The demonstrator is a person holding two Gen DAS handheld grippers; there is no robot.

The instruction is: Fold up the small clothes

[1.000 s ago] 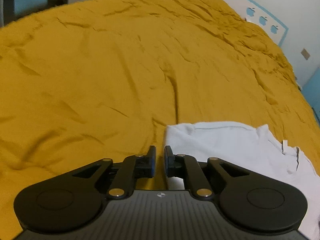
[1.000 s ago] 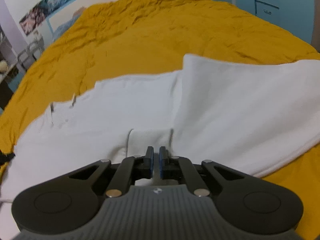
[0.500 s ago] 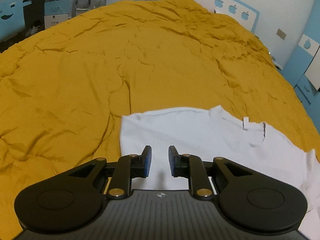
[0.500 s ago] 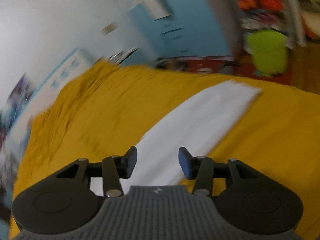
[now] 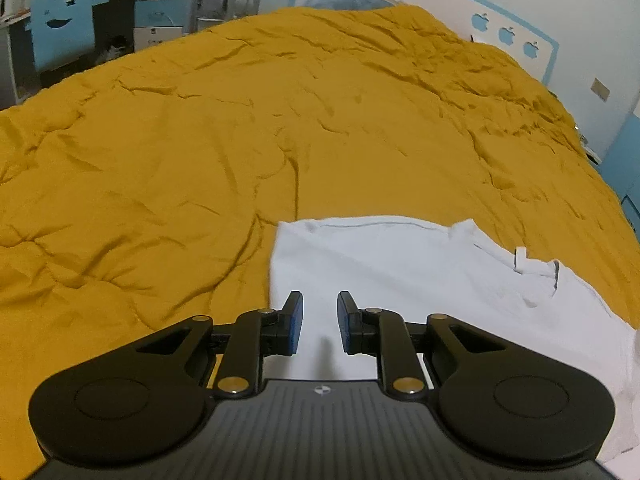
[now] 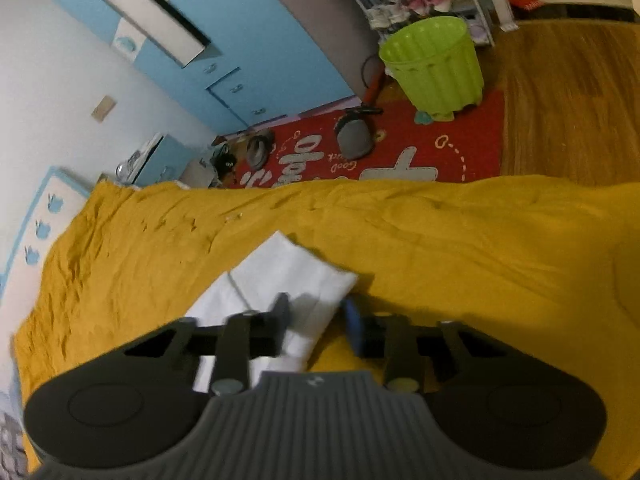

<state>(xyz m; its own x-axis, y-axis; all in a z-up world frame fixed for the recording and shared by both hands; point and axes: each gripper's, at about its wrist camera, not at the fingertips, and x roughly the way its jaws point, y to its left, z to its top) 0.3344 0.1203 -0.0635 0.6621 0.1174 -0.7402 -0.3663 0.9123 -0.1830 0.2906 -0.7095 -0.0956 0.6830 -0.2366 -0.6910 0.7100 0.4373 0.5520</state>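
Red rug (image 6: 400, 152) reads "Good"; left tongs (image 5: 319, 322) spread, empty; right tongs (image 6: 316, 316) closing over white garment (image 6: 288, 276).

The red rug (image 6: 400, 152) on the floor beside the bed carries white lettering, seen upside down in the right wrist view: the small word "Good" can be made out, next to larger characters that look Korean and cannot be read surely. No other text is legible.

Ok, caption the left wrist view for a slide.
Left tongs open above white garment on mustard bedspread.
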